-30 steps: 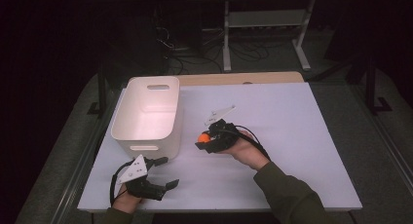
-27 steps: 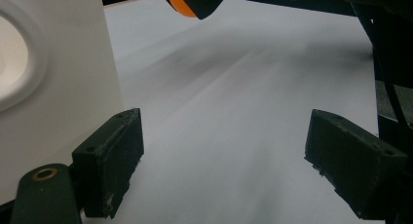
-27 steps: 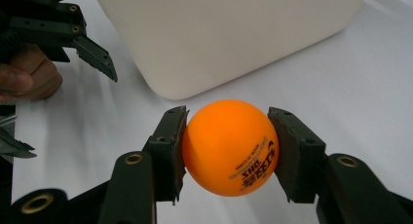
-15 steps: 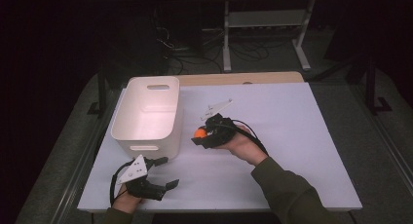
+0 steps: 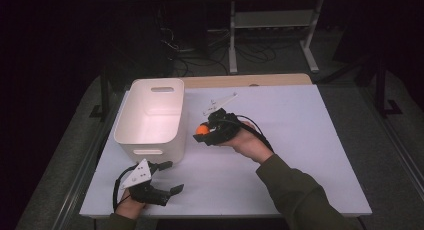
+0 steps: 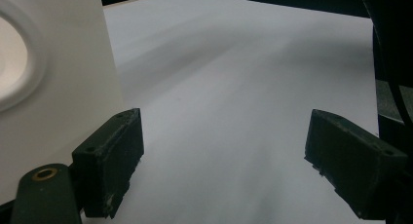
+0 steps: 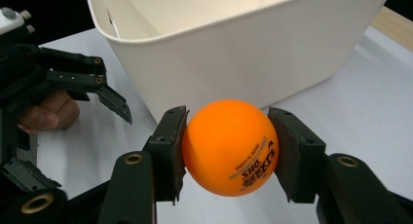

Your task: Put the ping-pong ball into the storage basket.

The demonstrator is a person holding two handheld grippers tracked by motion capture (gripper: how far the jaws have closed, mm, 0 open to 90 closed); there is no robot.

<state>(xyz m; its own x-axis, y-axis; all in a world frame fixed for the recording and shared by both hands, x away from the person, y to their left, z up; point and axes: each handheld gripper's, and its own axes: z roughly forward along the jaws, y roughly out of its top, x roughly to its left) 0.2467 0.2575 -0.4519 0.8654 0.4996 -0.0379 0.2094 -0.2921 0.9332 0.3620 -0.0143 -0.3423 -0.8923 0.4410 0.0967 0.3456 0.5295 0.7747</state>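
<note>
Pinching orange ball (image 7: 229, 147) between both pads, right gripper (image 5: 206, 134) hovers off table (image 5: 310, 140); bin (image 5: 150, 117) just beyond ball. Left gripper (image 5: 167, 177) spread wide, nothing between jaws, bin wall beside it.

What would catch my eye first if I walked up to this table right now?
Most likely the bright orange ball, pinched between the black jaws of the right gripper near the middle of the white table. Just to its left stands a tall white bin with nothing to be seen inside it. At the table's near left edge, the left gripper rests with its jaws wide apart and nothing between them.
</note>
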